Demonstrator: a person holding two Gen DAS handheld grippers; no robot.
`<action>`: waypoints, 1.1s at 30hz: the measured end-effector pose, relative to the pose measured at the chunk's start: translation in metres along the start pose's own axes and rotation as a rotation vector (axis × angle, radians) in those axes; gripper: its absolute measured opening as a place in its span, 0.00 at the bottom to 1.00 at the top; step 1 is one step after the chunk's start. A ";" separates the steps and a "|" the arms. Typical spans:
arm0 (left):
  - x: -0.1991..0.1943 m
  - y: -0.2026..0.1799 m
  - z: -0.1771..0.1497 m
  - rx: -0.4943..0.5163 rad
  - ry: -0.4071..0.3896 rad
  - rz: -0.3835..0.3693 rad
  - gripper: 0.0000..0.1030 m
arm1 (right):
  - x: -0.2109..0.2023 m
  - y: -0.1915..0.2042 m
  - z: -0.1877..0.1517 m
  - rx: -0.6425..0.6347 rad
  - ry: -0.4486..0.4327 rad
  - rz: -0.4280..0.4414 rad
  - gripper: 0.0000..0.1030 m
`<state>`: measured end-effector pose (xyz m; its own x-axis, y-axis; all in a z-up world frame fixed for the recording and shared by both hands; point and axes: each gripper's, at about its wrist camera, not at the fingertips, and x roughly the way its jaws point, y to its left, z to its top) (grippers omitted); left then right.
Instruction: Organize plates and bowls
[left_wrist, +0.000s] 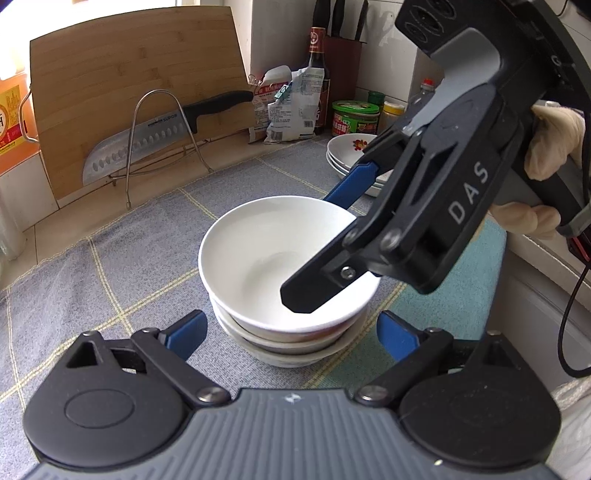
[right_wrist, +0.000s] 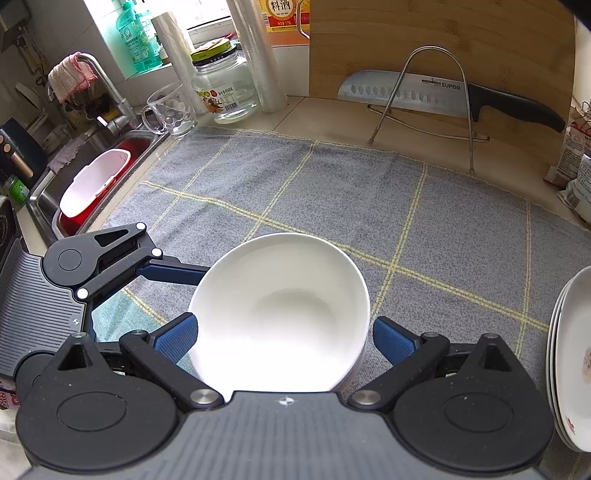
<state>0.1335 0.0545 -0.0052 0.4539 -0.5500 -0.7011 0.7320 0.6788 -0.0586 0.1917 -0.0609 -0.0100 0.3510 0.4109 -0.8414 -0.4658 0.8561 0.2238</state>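
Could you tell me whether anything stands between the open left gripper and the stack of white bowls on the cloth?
Nothing visible does. The left gripper faces the stack of white bowls with only bare cloth between them. The right gripper straddles the top bowl's far rim.

**Hidden and cut-off items, kitchen counter**

White ceramic bowl stack (left_wrist: 291, 332): lower bowls show only as rims under the top bowl; near rim hidden by the gripper body in the right wrist view. Stack of white floral-print plates (right_wrist: 572, 354): cut by the right edge; partly behind the right gripper (left_wrist: 328, 254) in the left view. Orange-labelled bottle (right_wrist: 284, 18): top cut off. Packet labels: too small to read.
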 end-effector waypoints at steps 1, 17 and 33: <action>0.000 -0.001 -0.001 0.006 0.003 -0.002 0.95 | -0.001 0.000 -0.001 -0.002 -0.004 -0.001 0.99; 0.018 -0.002 -0.018 -0.036 0.109 0.019 0.95 | -0.022 0.014 -0.038 -0.133 -0.056 -0.025 1.00; 0.045 -0.009 -0.033 -0.073 0.168 0.140 1.00 | 0.035 -0.025 -0.092 -0.273 0.036 -0.103 1.00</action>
<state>0.1308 0.0395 -0.0598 0.4529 -0.3635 -0.8141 0.6267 0.7793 0.0006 0.1407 -0.0969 -0.0904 0.3811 0.3105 -0.8708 -0.6319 0.7751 -0.0002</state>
